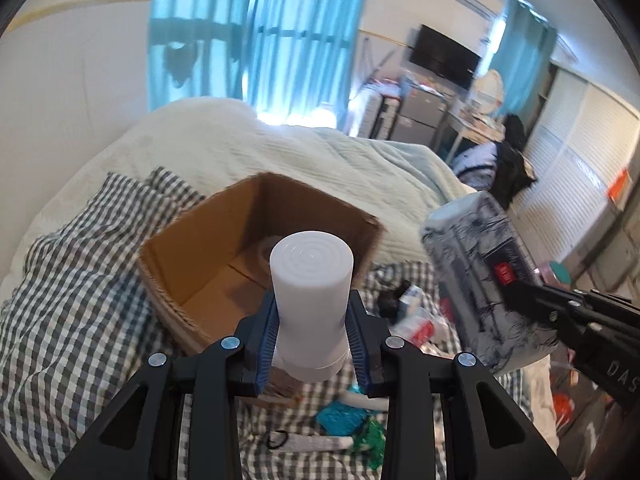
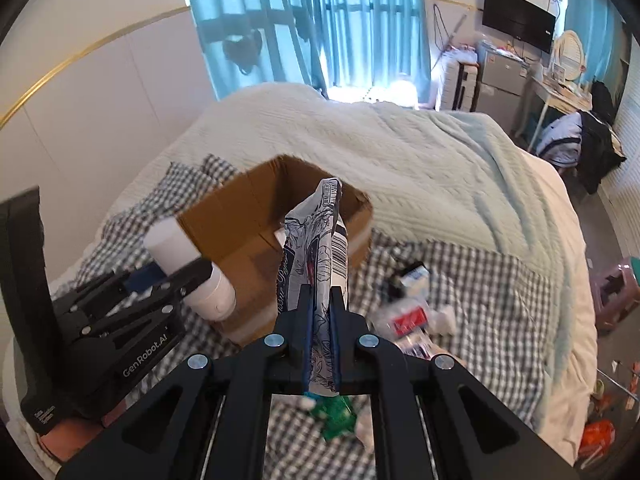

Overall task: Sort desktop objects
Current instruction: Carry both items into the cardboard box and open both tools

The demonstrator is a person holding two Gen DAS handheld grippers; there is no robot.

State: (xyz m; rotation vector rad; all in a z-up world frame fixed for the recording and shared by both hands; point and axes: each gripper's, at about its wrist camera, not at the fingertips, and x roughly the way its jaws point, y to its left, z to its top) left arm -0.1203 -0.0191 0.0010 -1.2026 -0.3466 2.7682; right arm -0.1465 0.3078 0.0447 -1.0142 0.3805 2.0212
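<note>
My left gripper [image 1: 312,316] is shut on a white plastic bottle [image 1: 310,296], held upright just in front of an open cardboard box [image 1: 192,256] on the checked bedsheet. The bottle also shows in the right wrist view [image 2: 176,248], with the left gripper [image 2: 180,276] around it. My right gripper [image 2: 320,312] is shut on a grey-and-white printed packet [image 2: 316,248], held on edge in front of the box [image 2: 224,220]. The packet also shows in the left wrist view [image 1: 480,272], to the right of the box, with the right gripper [image 1: 520,292] on it.
Small items lie on the checked sheet [image 2: 480,288]: a green wrapper [image 2: 336,416], a red-and-white packet [image 2: 408,320], a dark small box [image 2: 412,272], a white tube [image 1: 316,442]. A pale green blanket [image 2: 400,152] lies behind the box. A pink stool [image 2: 612,288] stands beside the bed.
</note>
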